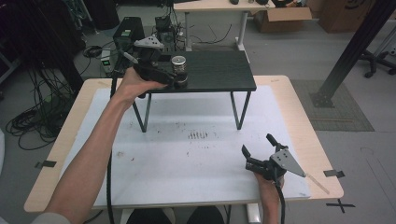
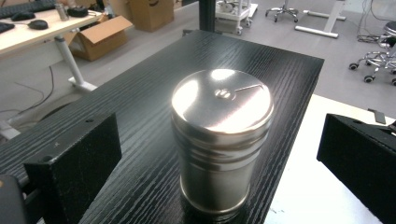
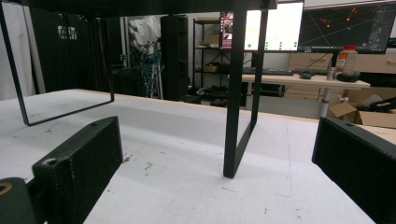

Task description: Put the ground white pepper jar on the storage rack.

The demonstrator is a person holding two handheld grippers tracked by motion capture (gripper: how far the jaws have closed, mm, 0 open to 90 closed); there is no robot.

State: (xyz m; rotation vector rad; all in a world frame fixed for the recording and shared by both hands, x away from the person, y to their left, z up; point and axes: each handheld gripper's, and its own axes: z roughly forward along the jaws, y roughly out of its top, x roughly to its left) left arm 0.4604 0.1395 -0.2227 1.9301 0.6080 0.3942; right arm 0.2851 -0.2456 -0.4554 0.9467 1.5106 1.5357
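A shiny metal canister (image 1: 178, 63) with a lid stands upright near the front left corner of a small black raised table (image 1: 219, 70). My left gripper (image 1: 179, 74) is open around it. In the left gripper view the canister (image 2: 222, 140) sits between the two wide-apart jaws with a gap on each side, on the black wood-grain top (image 2: 135, 107). My right gripper (image 1: 257, 143) rests low at the front right of the white mat (image 1: 187, 158), open with nothing between its jaws. In the right gripper view this gripper (image 3: 217, 154) faces a leg of the black table (image 3: 236, 102).
The raised table stands on thin black frame legs (image 1: 239, 109) at the back of the mat. The wooden table's edge (image 1: 322, 158) runs close to my right hand. Behind are a computer tower (image 1: 127, 30), floor cables (image 1: 32, 121), a desk and a cardboard box (image 1: 280, 18).
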